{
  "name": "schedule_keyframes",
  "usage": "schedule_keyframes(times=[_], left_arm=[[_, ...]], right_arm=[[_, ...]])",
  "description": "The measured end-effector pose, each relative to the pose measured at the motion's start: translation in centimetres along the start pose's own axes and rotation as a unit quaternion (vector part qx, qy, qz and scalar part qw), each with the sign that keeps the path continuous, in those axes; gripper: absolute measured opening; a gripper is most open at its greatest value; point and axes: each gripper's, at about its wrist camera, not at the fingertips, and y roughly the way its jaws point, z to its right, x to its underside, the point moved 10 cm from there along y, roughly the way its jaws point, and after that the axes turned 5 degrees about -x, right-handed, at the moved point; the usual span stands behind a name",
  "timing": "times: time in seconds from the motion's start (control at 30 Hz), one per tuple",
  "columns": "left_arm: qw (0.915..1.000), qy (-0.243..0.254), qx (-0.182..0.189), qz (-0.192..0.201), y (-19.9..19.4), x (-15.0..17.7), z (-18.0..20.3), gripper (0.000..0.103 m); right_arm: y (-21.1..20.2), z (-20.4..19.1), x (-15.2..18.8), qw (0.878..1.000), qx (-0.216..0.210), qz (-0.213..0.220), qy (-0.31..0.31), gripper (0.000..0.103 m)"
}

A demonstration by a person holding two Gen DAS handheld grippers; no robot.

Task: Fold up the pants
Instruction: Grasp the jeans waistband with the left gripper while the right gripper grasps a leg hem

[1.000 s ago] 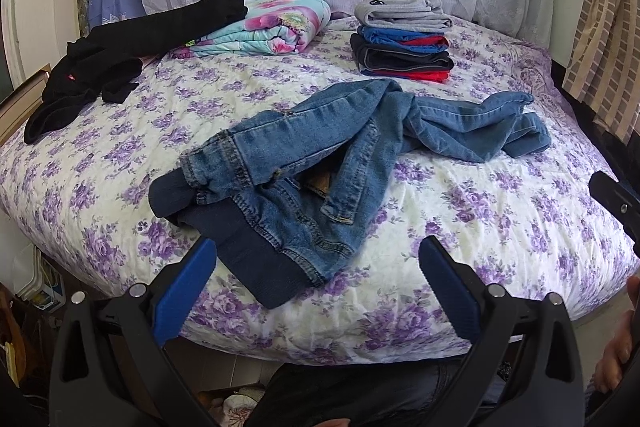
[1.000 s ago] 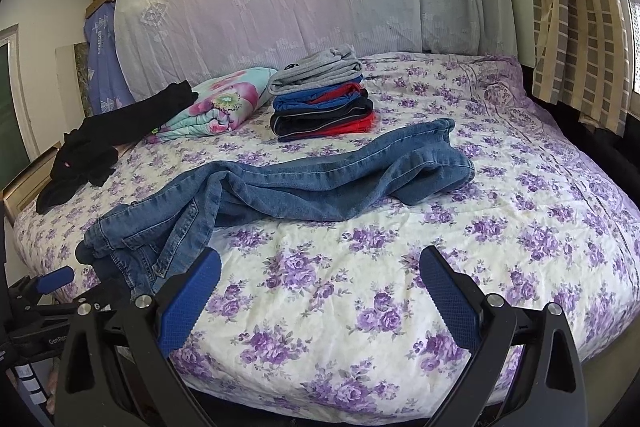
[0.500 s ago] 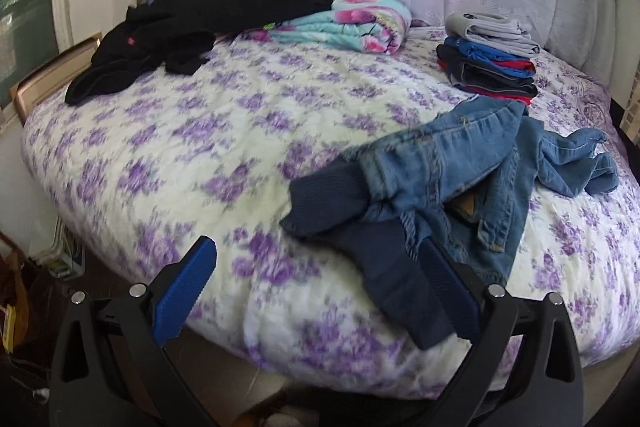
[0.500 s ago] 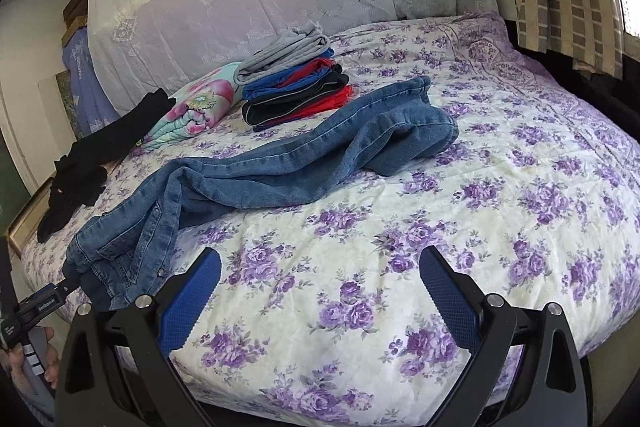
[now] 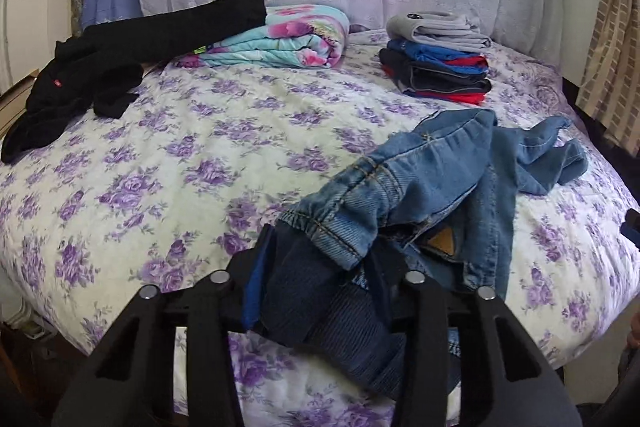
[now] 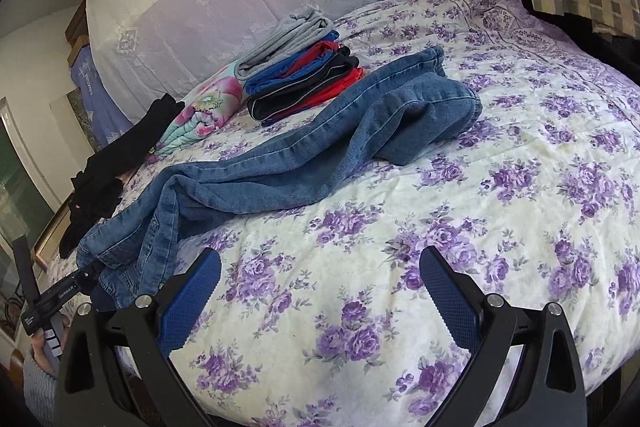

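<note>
Crumpled blue denim pants [image 5: 436, 195] sprawl across a purple-flowered bedspread [image 5: 168, 163]; the left gripper [image 5: 320, 287] is closing on their dark ribbed waistband, while the right gripper [image 6: 320, 287] hovers, jaws apart, empty.

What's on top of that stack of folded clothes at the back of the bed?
A folded grey garment tops the stack of folded clothes; blue, red and black layers show beneath at their edges. How many pieces there are, and what they are, stays covered.
</note>
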Motion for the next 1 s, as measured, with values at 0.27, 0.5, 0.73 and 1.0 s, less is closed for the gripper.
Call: schedule_keyframes(times=[0.27, 0.5, 0.73, 1.0], left_arm=[[0.9984, -0.054, 0.011, 0.01, 3.7, -10.8, -3.4, 0.025], [0.9953, -0.071, 0.0, -0.067, 16.0, -15.9, -4.9, 0.022], [0.9853, -0.142, 0.04, -0.085, 17.4, -13.3, -9.2, 0.019], [0.9768, -0.177, -0.017, -0.119, 19.8, -9.8, -12.5, 0.057]], right_arm=[[0.3, 2.8, -4.4, 0.997, 0.064, 0.023, -0.023, 0.099], [0.9, 6.4, -6.7, 0.996, 0.085, 0.03, 0.023, 0.099], [5.7, 8.5, -11.5, 0.996, 0.083, -0.014, -0.008, 0.099], [15.0, 13.7, -19.3, 0.995, 0.046, -0.079, 0.043, 0.099]])
